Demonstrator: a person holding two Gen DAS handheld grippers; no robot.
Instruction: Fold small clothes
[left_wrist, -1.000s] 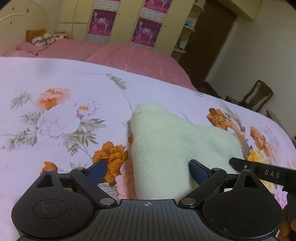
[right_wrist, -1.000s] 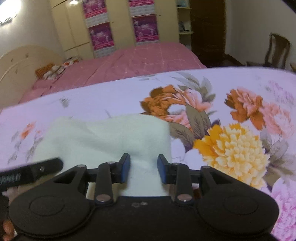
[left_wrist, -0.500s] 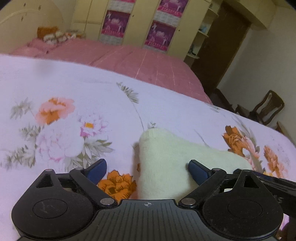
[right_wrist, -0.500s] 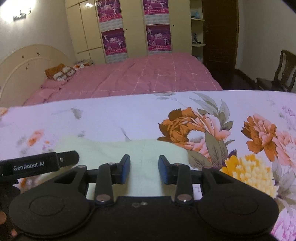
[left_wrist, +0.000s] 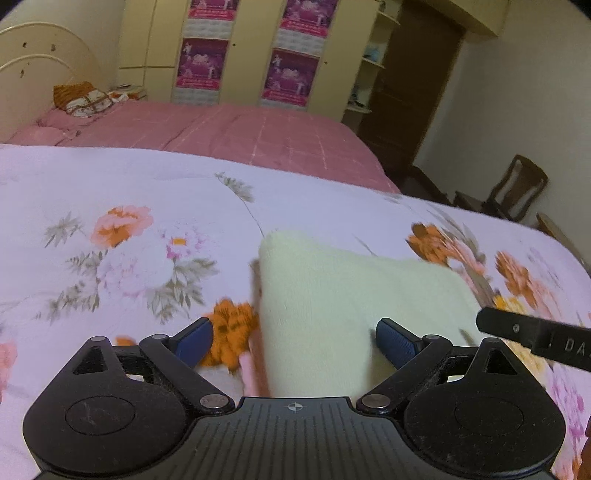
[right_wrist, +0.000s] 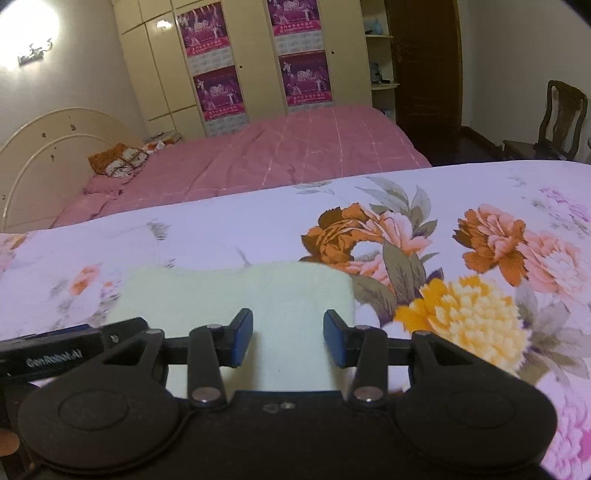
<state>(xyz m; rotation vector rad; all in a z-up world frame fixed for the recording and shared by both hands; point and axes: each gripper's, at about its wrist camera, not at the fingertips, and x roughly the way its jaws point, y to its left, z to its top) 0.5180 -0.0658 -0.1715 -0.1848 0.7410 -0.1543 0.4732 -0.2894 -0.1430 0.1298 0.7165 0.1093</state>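
A pale yellow-green folded cloth (left_wrist: 351, 295) lies flat on the floral bedsheet (left_wrist: 110, 258). My left gripper (left_wrist: 295, 339) hovers over its near left part with the jaws spread wide, and the blue pads (left_wrist: 395, 341) touch nothing. In the right wrist view the same cloth (right_wrist: 236, 291) sits below my right gripper (right_wrist: 288, 341). Its jaws are opening, with the cloth's near right edge between them but not pinched. Part of the other gripper's black body shows at each view's edge.
The floral sheet (right_wrist: 480, 258) spreads wide to the left and right of the cloth. Behind it stands a pink bed (left_wrist: 221, 129) with a cream headboard (right_wrist: 55, 155). A wardrobe with posters (right_wrist: 258, 74) is against the back wall, and a wooden chair (left_wrist: 517, 188) stands at the right.
The right gripper's jaws have spread wider apart. Both grippers have lifted a little off the cloth, which stays flat on the sheet. The left jaws remain wide.
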